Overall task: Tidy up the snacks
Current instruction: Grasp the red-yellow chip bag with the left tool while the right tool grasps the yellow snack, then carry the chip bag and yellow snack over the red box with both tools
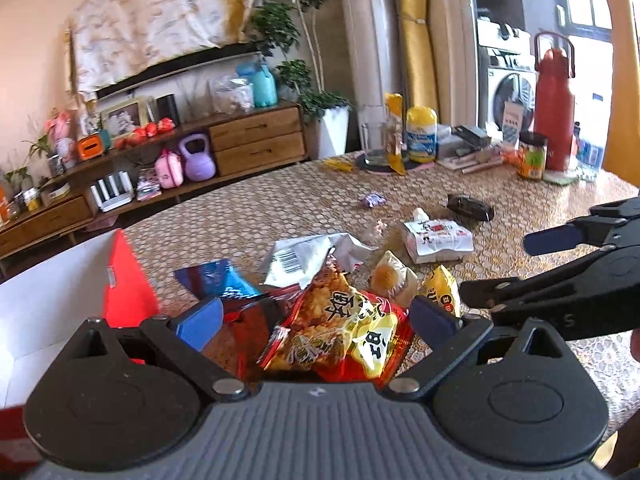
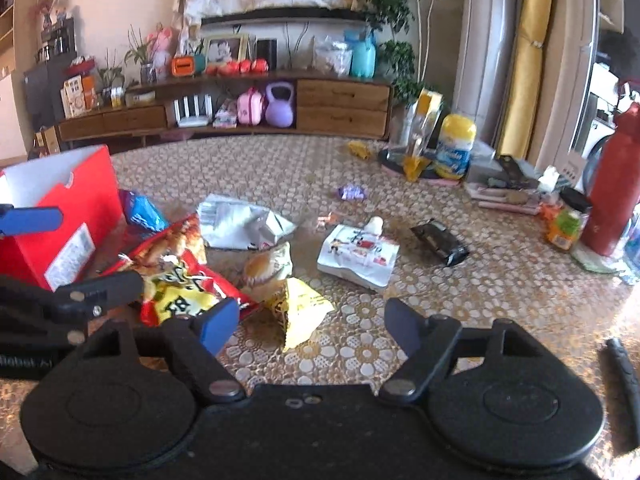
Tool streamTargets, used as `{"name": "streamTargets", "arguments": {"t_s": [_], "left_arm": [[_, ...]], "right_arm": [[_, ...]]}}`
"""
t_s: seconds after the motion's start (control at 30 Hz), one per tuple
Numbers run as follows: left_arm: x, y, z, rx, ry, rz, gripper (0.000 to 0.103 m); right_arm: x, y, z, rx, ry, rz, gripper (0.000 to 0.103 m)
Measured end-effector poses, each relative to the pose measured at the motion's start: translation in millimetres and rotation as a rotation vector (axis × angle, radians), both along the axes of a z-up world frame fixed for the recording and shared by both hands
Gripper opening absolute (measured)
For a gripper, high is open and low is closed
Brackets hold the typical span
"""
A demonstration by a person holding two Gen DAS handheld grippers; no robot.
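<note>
left gripper jaws apart, right gripper jaws apart

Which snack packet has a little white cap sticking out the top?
The white pouch with red cartoon pictures, lying flat mid-table beside the black packet. The other packets are plain sealed bags without a cap.

both wrist views look low, forward across the table – sharing the snack pile.

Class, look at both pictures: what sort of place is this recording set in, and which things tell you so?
Most likely a home living room: a wooden sideboard holding a framed photo, a potted indoor tree, and a washing machine visible through a doorway behind the snack-strewn table.
</note>
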State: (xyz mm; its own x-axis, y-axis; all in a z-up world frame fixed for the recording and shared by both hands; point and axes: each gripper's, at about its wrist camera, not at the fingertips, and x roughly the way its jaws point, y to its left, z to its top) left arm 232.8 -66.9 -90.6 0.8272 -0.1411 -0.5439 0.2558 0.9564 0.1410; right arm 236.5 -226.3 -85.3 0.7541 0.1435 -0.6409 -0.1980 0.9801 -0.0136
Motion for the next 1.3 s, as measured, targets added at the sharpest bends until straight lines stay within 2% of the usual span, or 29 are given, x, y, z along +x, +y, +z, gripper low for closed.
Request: {"name": "streamTargets", "arguments": {"t_s": [0.07,0.17,0.27,0.4,0.53,0.63,0.8,0.83,0.87,1.0,1.3], "left_arm": [[11,-1,-6,0.010,0.017,-0.007,0.100],[26,-3,-14,0.008,0.058,-0.036,0.091],[35,-5,-21,0.009,0.090,-0.072,0.090],[46,-6,-29,0.006,0.127,-0.087,0.085],[50,-8,-34,0.020,0.132,-0.092,0.079],[51,-9,-36,0.027,0.131,-0.095,0.076],[49,-10,-32,0.029,0.122,-0.092,0.060],[49,-10,-32,0.025,0.129,-0.098,0.049],[48,-11,-31,0.020,0.134,-0.106,0.044],[45,-17,-29,0.056,0.123,-0.107,0.040],[35,-12,-6,0.007,0.112,-0.077,0.039]], "right_arm": [[10,2,-7,-0.004,0.014,-0.002,0.074],[23,1,-17,0.000,0.037,0.000,0.071],[33,-1,-23,0.022,0.072,0.014,0.065],[43,-2,-29,0.043,0.100,0.005,0.064],[48,-1,-34,0.051,0.112,0.004,0.056],[50,1,-37,0.059,0.121,0.002,0.046],[50,3,-37,0.068,0.122,-0.011,0.033],[50,4,-37,0.070,0.123,-0.012,0.030],[50,4,-36,0.071,0.123,-0.017,0.029],[47,2,-35,0.068,0.120,-0.023,0.026],[29,1,-9,0.062,0.077,-0.008,0.025]]}}
